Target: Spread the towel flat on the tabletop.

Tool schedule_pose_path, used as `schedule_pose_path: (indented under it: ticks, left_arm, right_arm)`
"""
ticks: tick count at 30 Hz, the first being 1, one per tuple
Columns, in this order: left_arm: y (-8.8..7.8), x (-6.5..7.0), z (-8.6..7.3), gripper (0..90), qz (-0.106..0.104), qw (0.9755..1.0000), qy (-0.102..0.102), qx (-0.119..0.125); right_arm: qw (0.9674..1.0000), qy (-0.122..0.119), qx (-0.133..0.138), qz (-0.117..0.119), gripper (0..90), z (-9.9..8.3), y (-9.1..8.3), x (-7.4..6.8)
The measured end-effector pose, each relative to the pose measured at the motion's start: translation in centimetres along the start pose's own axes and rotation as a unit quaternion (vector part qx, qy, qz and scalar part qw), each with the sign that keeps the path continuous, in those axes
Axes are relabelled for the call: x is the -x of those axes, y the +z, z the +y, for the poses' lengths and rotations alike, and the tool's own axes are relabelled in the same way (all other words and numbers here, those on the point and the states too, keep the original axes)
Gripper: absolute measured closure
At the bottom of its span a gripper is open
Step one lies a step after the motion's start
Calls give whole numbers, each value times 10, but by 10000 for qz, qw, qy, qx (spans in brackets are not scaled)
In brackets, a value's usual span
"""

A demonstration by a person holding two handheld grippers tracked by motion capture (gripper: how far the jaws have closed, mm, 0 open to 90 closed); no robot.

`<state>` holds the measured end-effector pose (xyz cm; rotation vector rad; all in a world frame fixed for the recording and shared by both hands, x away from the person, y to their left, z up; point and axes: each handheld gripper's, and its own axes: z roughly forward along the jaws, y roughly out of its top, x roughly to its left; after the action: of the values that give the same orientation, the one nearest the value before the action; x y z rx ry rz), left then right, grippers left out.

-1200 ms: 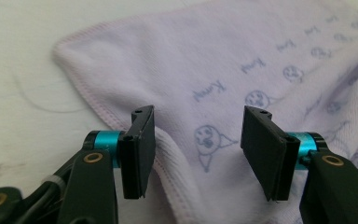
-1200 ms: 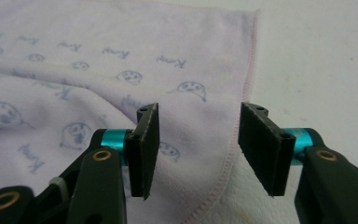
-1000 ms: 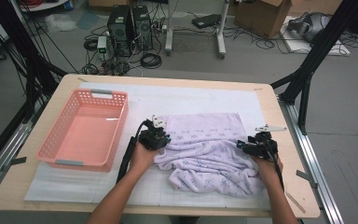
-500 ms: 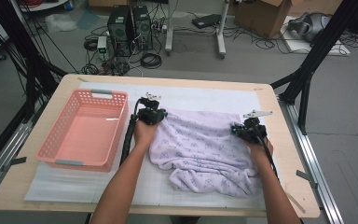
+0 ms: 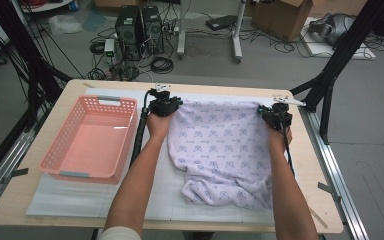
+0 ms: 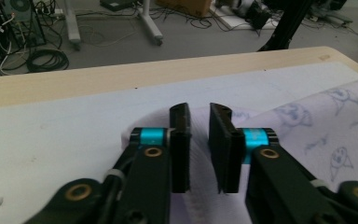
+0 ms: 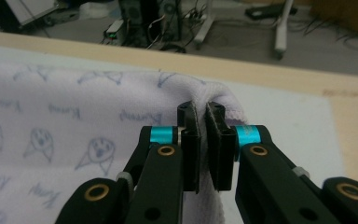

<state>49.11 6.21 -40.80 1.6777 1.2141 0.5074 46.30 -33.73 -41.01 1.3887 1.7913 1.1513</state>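
Towel [image 7: 74, 135] corner inside right claw [image 7: 204, 112]

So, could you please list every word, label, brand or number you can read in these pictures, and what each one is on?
No text here can be read for certain.
Lilac printed towel: short scribbled words beside little faces, too blurred to read.
Salmon-pink plastic basket: no lettering to be seen.
Black computer tower on the floor: no legible label.
Brown cardboard box: no readable print.
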Motion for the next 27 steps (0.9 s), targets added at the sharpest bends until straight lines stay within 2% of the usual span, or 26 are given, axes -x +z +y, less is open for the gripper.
schedule_pose_path:
  ticks: [1,2,3,5,7,8,9,11,16,19,22,24,25,26,27]
  left_arm:
    - [0,-2,-1,529,-78,9998,-168,-122]
    - [-1,-3,-2,495,-173,9992,-269,-241]
    - [-3,-2,-4,491,-231,9988,-252,-340]
    - [-8,2,-9,476,-241,9992,-77,-298]
    - [-13,6,-13,461,-337,9987,-20,-378]
    - [-15,8,-13,449,-450,9979,-28,-473]
    - [-18,10,-15,440,-534,9976,10,-438]
    - [-25,16,-18,441,-634,9973,124,-351]
    - [-39,28,-28,409,-872,9949,249,-448]
    - [-49,35,-39,399,-1026,9920,414,-604]
    - [-63,44,-54,409,-1153,9894,609,-634]
    - [-72,48,-64,400,-1200,9874,740,-714]
    - [-76,50,-69,399,-1203,9868,781,-756]
    - [-79,50,-73,390,-1208,9853,837,-876]
    - [-82,51,-78,373,-1204,9853,836,-882]
  right_arm:
    - [10000,-21,-5,-34,826,0,1,0]
    - [9999,40,-101,-46,782,-2,3,0]
    - [9997,116,-221,-67,731,-4,5,1]
    - [9985,341,-414,-96,652,-8,6,6]
    - [9977,433,-521,14,643,-10,4,9]
    - [9978,397,-529,86,649,-10,1,9]
    - [9978,343,-546,144,650,-10,-2,9]
    - [9976,238,-599,260,648,-10,-9,9]
    - [9975,117,-546,441,637,-7,-32,10]
    - [9967,15,-539,602,621,-8,-48,8]
    - [9962,-155,-564,645,606,-13,-63,4]
    - [9952,-243,-613,719,596,-18,-73,3]
    - [9945,-233,-721,717,571,-21,-77,1]
    - [9942,-269,-763,715,575,-23,-82,0]
    - [9943,-315,-710,729,581,-26,-87,-2]
